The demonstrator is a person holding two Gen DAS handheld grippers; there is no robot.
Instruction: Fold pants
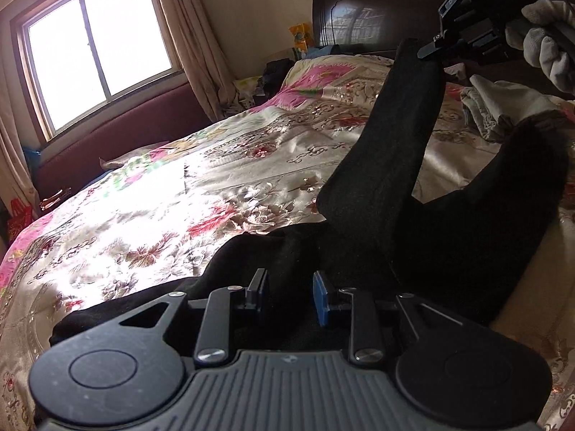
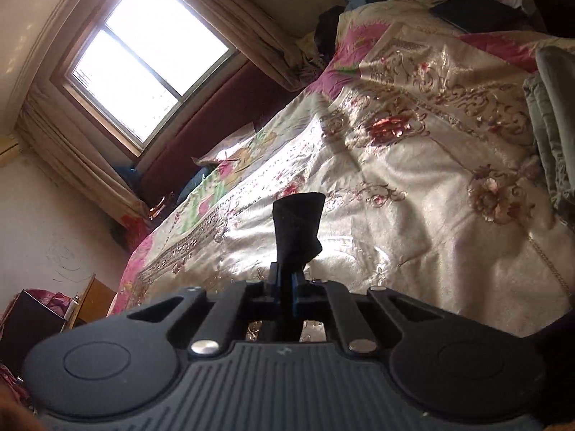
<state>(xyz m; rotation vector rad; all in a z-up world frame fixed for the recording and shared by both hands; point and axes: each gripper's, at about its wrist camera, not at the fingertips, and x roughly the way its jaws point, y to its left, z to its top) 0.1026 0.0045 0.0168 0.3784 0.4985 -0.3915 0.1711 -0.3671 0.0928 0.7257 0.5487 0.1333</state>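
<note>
Black pants [image 1: 377, 186] lie on a floral bedspread [image 1: 151, 215]. My left gripper [image 1: 291, 294] is open just above the pants' near end, its jaws apart and nothing between them. My right gripper [image 1: 427, 52], held by a gloved hand, is shut on one leg's end and lifts it up off the bed. In the right wrist view the right gripper [image 2: 285, 280] pinches a strip of the black pants [image 2: 296, 222] that sticks out past the fingertips. The other leg [image 1: 517, 179] rests on the bed at the right.
A pile of grey-green folded clothes [image 1: 492, 107] lies at the right, also seen in the right wrist view [image 2: 553, 115]. A dark headboard [image 1: 359, 10] stands behind. A window [image 1: 97, 57] with curtains and a maroon bench [image 1: 118, 136] lie on the left.
</note>
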